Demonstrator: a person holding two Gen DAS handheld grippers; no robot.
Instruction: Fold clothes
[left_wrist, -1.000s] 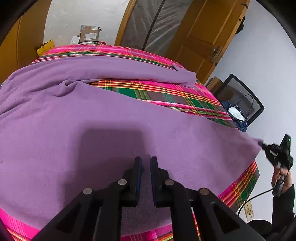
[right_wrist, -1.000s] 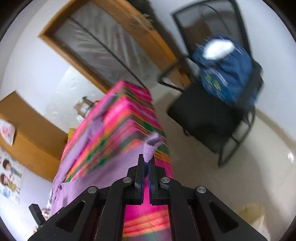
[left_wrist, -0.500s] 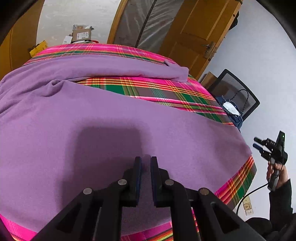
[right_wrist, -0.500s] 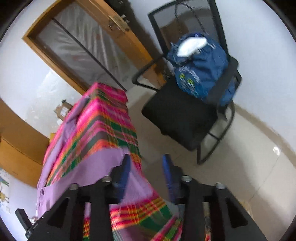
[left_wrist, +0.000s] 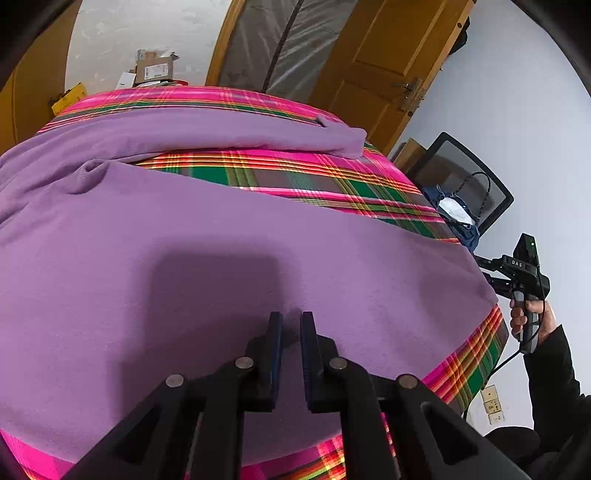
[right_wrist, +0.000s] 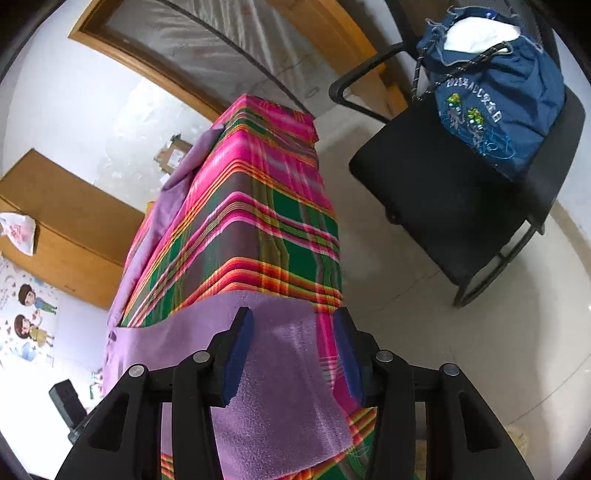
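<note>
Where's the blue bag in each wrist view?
Left wrist: blue bag at the right edge, small, on the black chair beyond the plaid table's far corner.
Right wrist: blue bag top right, large, on the chair seat.
Shared landmark: the plaid tablecloth.

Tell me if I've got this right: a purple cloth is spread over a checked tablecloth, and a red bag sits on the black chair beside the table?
Nearly. The bag is blue, not red; the right wrist view shows it plainly on the black chair. The rest holds: the purple cloth lies spread over the checked tablecloth, with the chair beside the table.
</note>
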